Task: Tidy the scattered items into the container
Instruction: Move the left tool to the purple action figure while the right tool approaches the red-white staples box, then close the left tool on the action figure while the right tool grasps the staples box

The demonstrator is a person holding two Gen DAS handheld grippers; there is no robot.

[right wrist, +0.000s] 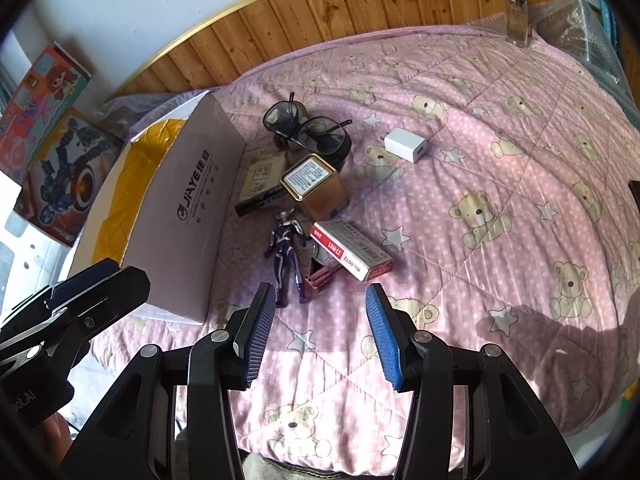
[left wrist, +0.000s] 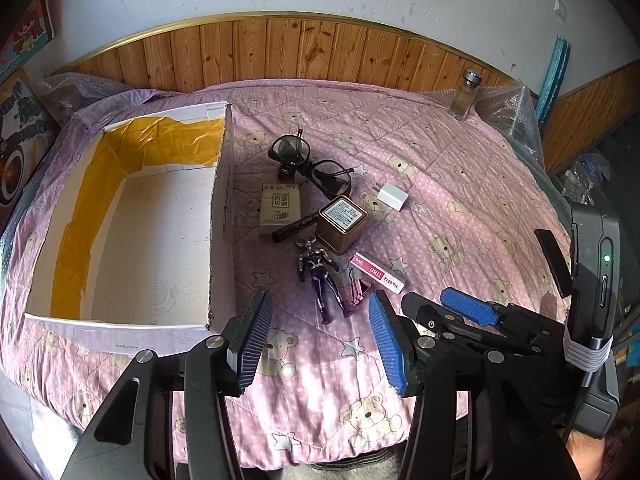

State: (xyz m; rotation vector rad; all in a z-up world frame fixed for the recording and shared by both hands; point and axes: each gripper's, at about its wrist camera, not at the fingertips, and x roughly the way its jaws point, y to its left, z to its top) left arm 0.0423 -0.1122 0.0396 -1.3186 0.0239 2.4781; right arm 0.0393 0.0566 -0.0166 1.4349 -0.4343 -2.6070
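Note:
A white cardboard box (left wrist: 222, 216) (right wrist: 176, 216) with yellow lining stands empty on the left of the pink bedspread. Beside it lie black glasses (left wrist: 320, 168) (right wrist: 308, 128), a tissue pack (left wrist: 278, 206), a black marker (left wrist: 296, 226), a gold tin (left wrist: 342, 222) (right wrist: 316, 186), a white charger (left wrist: 392, 197) (right wrist: 406, 144), a toy figure (left wrist: 322, 276) (right wrist: 286, 252), a staple box (left wrist: 378, 274) (right wrist: 352, 254) and a pink clip (right wrist: 320, 276). My left gripper (left wrist: 320, 340) is open just short of the figure. My right gripper (right wrist: 320, 332) is open too, near the clip, and holds nothing.
A glass bottle (left wrist: 466, 94) (right wrist: 516, 14) stands at the far right corner by bubble wrap (left wrist: 508, 108). Wooden panelling (left wrist: 300, 48) backs the bed. Toy boxes (right wrist: 52, 152) lean at the left. The right tool (left wrist: 472, 312) shows in the left wrist view.

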